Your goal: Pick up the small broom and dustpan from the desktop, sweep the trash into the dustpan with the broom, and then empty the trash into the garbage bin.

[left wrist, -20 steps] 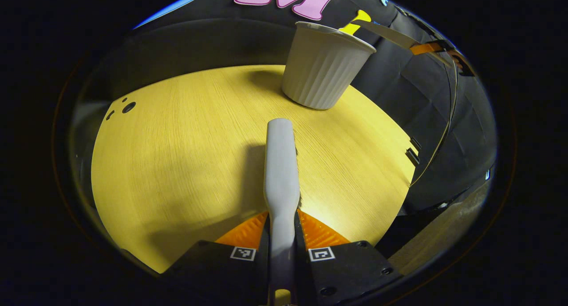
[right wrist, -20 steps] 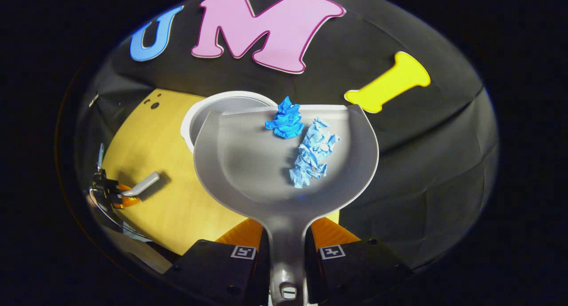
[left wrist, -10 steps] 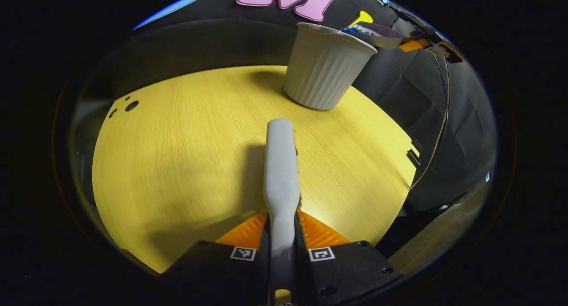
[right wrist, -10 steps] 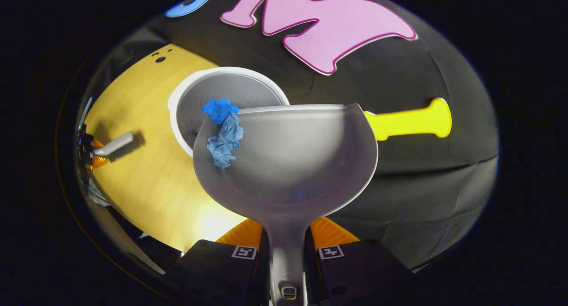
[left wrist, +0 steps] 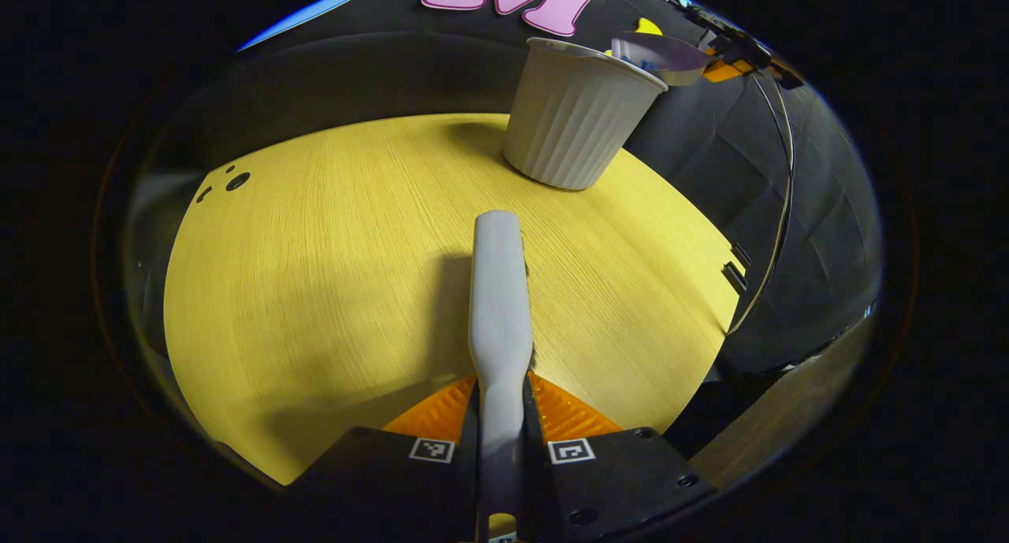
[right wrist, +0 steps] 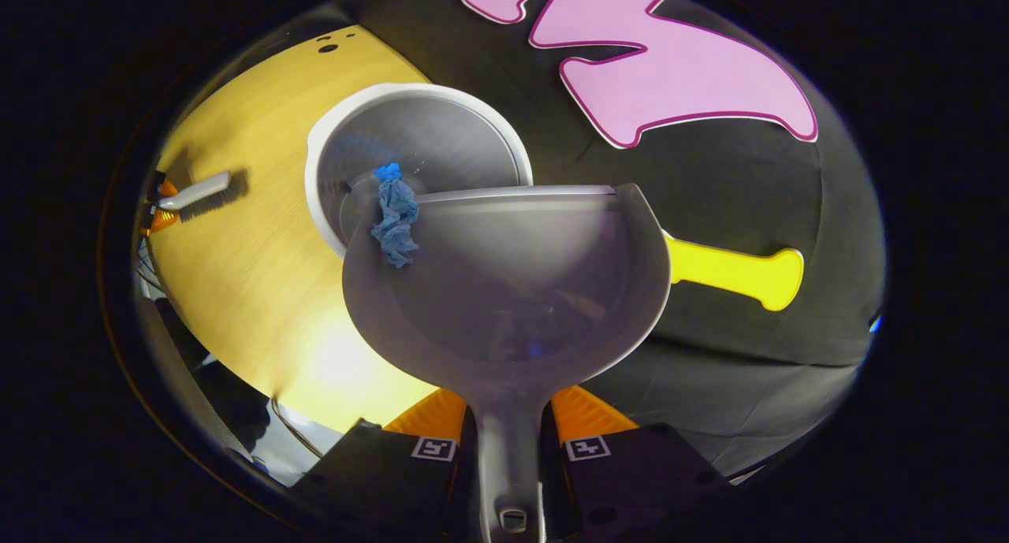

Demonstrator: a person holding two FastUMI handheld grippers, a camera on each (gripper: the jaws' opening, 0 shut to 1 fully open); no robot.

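- Clinging to the dustpan's [right wrist: 504, 291] lowered left corner, a crumpled wad of blue paper trash [right wrist: 394, 216] hangs partly over the open mouth of the garbage bin [right wrist: 426, 145] in the right gripper view.
- Pale grey and scoop-shaped, the dustpan is rolled to its left, with that corner over the bin's rim and the rest of the pan bare.
- The right gripper [right wrist: 511, 440] has both fingers clenched on the dustpan's handle, which runs up between them.
- The bin is a white ribbed tub standing near the far edge of the yellow wooden desktop [left wrist: 331, 275]; in the left gripper view the tilted dustpan [left wrist: 662, 54] sits just above the bin's [left wrist: 575, 117] rim.
- The left gripper [left wrist: 500, 417] has its fingers clamped on the small broom's [left wrist: 498, 291] pale handle, which points out low over the desktop, well apart from the bin.
- The step in hand looks like the emptying, nearly finished, though the bin's floor is too dim to show what lies in it.
- To do it well, I judge the pan needs a steeper tilt or a light shake, with the low corner kept inside the rim so the wad drops into the bin, not onto the desktop.
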